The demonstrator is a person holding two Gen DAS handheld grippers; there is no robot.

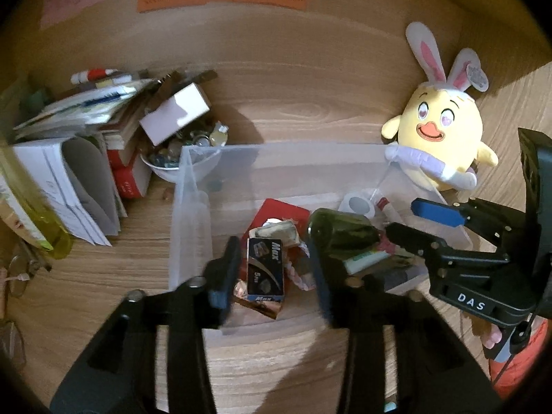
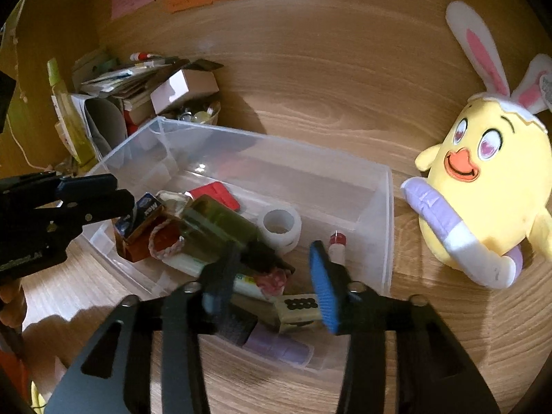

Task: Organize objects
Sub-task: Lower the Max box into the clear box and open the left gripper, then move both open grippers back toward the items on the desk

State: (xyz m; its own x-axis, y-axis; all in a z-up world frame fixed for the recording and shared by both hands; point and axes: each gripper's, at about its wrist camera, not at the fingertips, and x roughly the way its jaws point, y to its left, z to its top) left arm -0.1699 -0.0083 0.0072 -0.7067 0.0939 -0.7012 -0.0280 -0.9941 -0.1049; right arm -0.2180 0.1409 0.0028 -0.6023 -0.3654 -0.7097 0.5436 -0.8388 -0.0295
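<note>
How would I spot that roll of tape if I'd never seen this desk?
Find the clear plastic bin on the wooden desk, beside the yellow plush chick. Inside, right of the dark green bottle, sits the tape roll: the only white ring with a hole through it.

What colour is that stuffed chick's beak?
Orange, on the yellow chick; the right wrist view shows it best.
</note>
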